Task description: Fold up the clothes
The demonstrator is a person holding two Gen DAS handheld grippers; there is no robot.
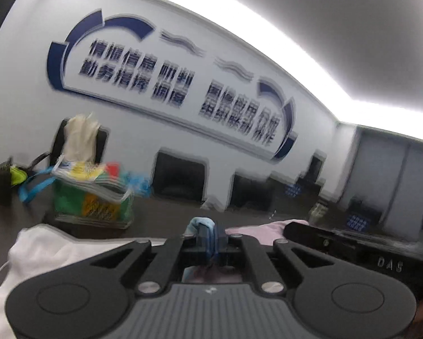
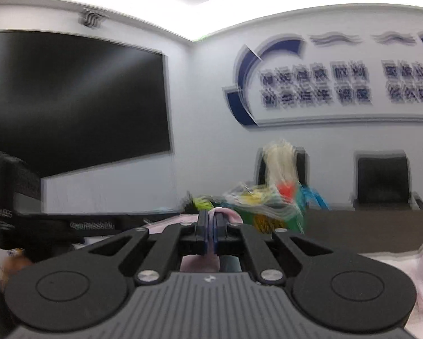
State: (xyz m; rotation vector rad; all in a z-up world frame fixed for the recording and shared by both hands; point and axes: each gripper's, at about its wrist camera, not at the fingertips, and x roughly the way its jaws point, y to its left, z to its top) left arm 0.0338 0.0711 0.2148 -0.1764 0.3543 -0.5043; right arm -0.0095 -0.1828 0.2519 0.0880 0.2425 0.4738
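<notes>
My left gripper [image 1: 208,233] is shut on a light blue and pink garment [image 1: 201,223], held up off the table; blue cloth bulges above the fingertips and pink cloth [image 1: 263,227] trails to the right. My right gripper [image 2: 210,226] is shut on a pink part of the garment [image 2: 225,213], with pink fabric hanging under the fingers. The other gripper's black body [image 1: 352,245] shows at right in the left wrist view and at left [image 2: 56,224] in the right wrist view. Both views are motion-blurred.
A white garment [image 1: 41,251] lies at lower left. A colourful tissue pack [image 1: 95,195] with a cream cloth rising from it stands on the dark table [image 1: 160,214]. Black chairs [image 2: 383,180] line the far wall. A large dark screen [image 2: 75,104] hangs at left.
</notes>
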